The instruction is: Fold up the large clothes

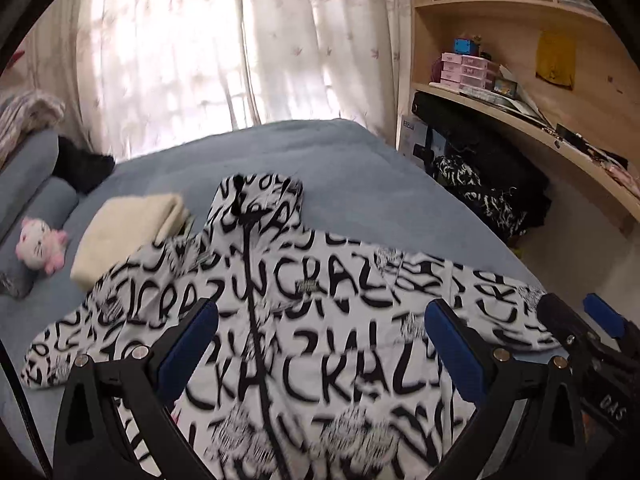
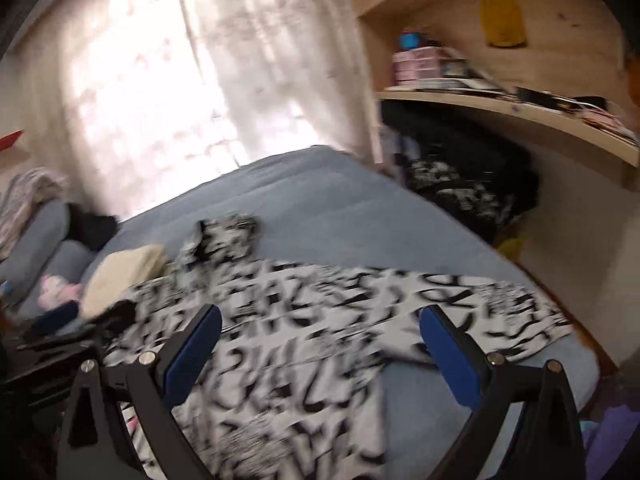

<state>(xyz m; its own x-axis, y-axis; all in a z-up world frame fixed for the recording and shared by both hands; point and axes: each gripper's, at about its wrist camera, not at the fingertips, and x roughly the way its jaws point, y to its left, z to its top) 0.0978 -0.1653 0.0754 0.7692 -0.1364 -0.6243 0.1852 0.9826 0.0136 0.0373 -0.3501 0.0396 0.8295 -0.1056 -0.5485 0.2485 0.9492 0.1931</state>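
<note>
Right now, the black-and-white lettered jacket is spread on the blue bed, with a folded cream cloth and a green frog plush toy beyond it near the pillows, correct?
Nearly. The plush toy is pink and white, cat-like, not a green frog; the left wrist view shows it clearly. The rest holds: the black-and-white lettered jacket is spread on the blue bed, with the folded cream cloth beyond it, near the pillows.

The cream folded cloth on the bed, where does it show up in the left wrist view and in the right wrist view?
Left wrist view: the cream cloth lies left of centre, touching the printed jacket.
Right wrist view: it lies at the left, smaller and blurred.
Shared landmark: the jacket's hood, just right of the cloth in both.
</note>
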